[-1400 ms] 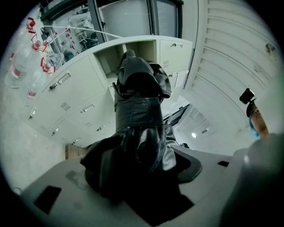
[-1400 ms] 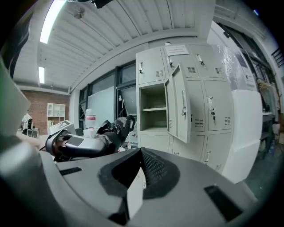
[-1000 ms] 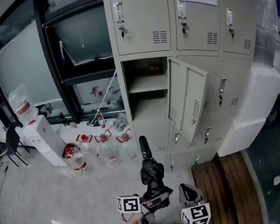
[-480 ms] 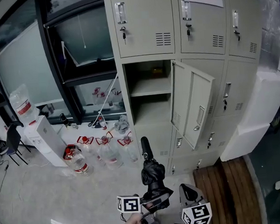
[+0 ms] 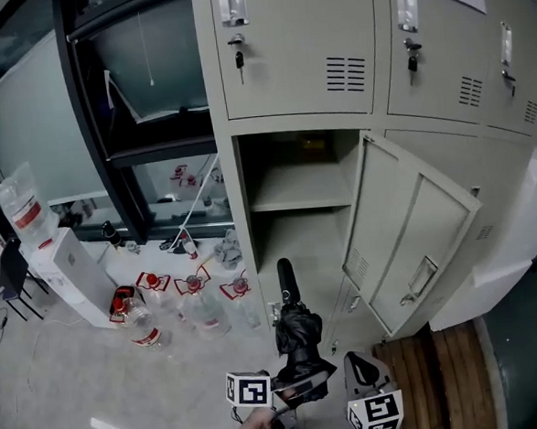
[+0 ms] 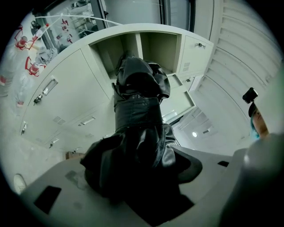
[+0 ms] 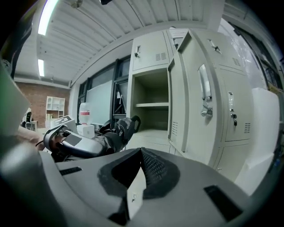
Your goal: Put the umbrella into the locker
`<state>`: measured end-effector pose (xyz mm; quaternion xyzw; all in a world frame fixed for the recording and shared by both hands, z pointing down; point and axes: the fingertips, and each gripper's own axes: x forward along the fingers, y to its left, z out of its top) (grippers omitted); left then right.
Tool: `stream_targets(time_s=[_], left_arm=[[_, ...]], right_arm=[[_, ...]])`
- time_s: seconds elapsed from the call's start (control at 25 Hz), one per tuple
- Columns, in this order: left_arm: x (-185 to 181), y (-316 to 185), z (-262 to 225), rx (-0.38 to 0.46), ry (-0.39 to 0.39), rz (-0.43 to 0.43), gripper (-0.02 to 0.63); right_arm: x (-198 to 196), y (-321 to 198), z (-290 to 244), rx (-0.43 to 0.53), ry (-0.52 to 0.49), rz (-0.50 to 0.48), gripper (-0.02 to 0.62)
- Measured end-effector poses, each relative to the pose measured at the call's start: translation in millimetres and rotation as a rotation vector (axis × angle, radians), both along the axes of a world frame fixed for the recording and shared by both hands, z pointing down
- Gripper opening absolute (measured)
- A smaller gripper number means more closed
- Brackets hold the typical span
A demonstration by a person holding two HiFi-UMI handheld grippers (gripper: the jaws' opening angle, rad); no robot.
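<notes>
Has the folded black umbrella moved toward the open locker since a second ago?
Yes. The folded black umbrella in the left gripper is nearer the open beige metal locker: its tip now overlaps the compartment floor, not the doors below.

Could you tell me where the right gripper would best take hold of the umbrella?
Probably the umbrella by its bare handle, from the right: it sticks up clear of the bunched canopy, and the left gripper clamps the lower end.
</notes>
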<state>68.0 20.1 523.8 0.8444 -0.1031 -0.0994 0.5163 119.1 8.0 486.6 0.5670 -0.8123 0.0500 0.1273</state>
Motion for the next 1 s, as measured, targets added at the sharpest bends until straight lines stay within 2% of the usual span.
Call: stream_targets(time_s=[0.2, 0.48, 1.0], left_arm=[[0.7, -69.7, -5.4, -0.011, 0.014, 0.040, 0.278], [0.2, -135.6, -6.3, -0.020, 0.030, 0.101, 0.278], [5.7, -173.5, -4.0, -0.041, 0.053, 0.151, 0.278]], right_arm=[[-2.8, -71.8, -5.3, -0.001, 0.000, 0.037, 0.000], [-9.4, -137.9, 1.6, -0.019, 0.004, 0.090, 0.000], [-6.8, -172.7, 1.5, -0.013, 0.018, 0.142, 0.000]])
